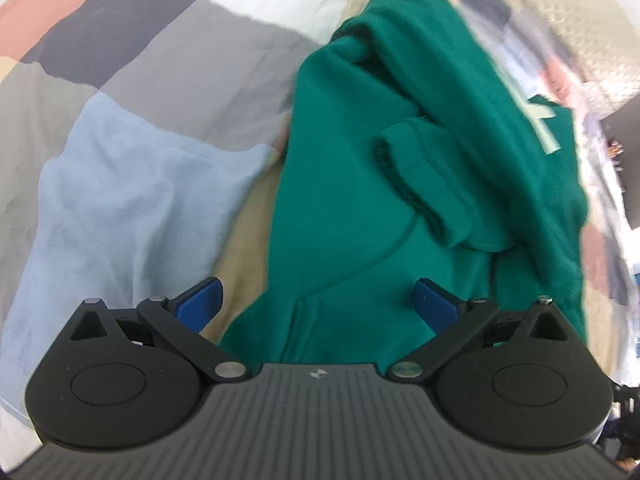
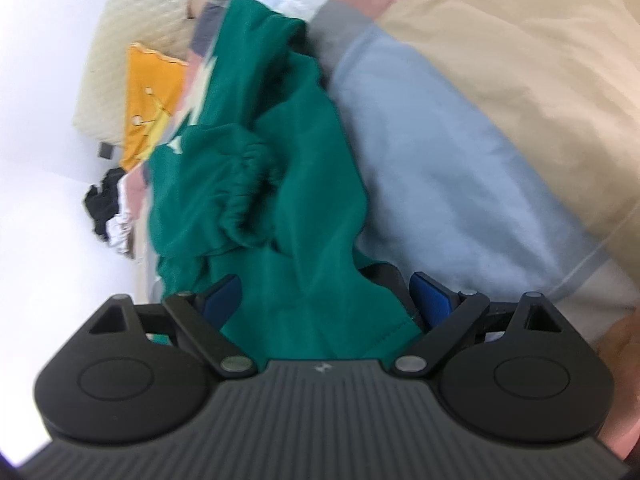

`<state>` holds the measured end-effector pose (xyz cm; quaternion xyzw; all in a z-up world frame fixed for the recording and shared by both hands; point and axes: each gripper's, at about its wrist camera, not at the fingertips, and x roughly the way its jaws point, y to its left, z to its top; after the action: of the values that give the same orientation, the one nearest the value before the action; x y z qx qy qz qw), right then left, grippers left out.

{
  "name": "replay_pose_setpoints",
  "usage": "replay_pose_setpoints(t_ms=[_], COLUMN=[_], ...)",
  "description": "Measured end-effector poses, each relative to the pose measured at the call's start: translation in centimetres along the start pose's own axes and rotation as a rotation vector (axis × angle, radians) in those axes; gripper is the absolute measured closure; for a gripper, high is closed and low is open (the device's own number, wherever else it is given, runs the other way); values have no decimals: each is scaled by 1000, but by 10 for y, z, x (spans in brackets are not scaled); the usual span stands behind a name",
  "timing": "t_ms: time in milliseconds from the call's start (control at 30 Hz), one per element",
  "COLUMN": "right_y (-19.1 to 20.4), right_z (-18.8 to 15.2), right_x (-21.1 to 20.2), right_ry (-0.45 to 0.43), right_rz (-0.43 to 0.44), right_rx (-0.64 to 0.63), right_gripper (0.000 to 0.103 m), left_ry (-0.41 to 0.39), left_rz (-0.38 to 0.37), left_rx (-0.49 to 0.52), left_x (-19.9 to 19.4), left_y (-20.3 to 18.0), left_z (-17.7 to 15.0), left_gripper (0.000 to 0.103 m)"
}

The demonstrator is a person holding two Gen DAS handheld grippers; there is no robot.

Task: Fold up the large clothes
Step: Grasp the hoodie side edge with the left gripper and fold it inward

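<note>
The green sweatshirt [image 1: 400,152] lies rumpled on the bed's patchwork quilt [image 1: 132,92], straight ahead of both tools and running back under their tips. The left hand-held gripper [image 1: 318,300] hangs over the garment's near hem with its blue pads spread wide and nothing pinched; one pad is over the quilt, the other over green cloth. The right hand-held gripper [image 2: 324,294] is likewise spread wide, a fold of green fabric lying loosely between its pads but not squeezed by them. The step in hand looks like taking hold of the near edge to spread the garment flat. To do that well, each tool should probably close on a single layer at the hem's corners, not on a bunched wad, so the body can be drawn out smooth — the gathered cuff [image 2: 250,196] ahead of the right tool needs freeing first. A pale printed mark [image 1: 542,126] shows on the cloth far ahead and to the right of the left tool — too blurred to read. No other writing is legible.
</note>
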<state>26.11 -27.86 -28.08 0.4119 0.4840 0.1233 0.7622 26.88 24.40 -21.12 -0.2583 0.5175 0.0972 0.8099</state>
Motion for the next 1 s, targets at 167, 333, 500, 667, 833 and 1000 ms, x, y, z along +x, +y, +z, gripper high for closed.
replay_pose_setpoints(t_ms=[167,333,500,667,833,1000], right_y=[-12,-9,-4,1,1,-2], right_z=[1,-1,-1,-1,-1,-2], right_x=[4,10,3,2,7,8], right_ry=[14,63,40,40,42,37], right_rz=[-32,-4,96,151,83,26], right_rx=[52,35,34,32,19,14], right_gripper=[11,9,9,9,10,30], left_ry=[7,26,34,46,121,163], left_rz=[67,-20,-91,-213,-187,-113], left_rx=[33,6,69,53,34,35], left_x=[15,14,1,-19,-6,12], left_y=[-8,0,-13,-16,-13,-12], left_z=[2,1,-3,-1,-2,-1], left_gripper=[0,23,69,79,75,35])
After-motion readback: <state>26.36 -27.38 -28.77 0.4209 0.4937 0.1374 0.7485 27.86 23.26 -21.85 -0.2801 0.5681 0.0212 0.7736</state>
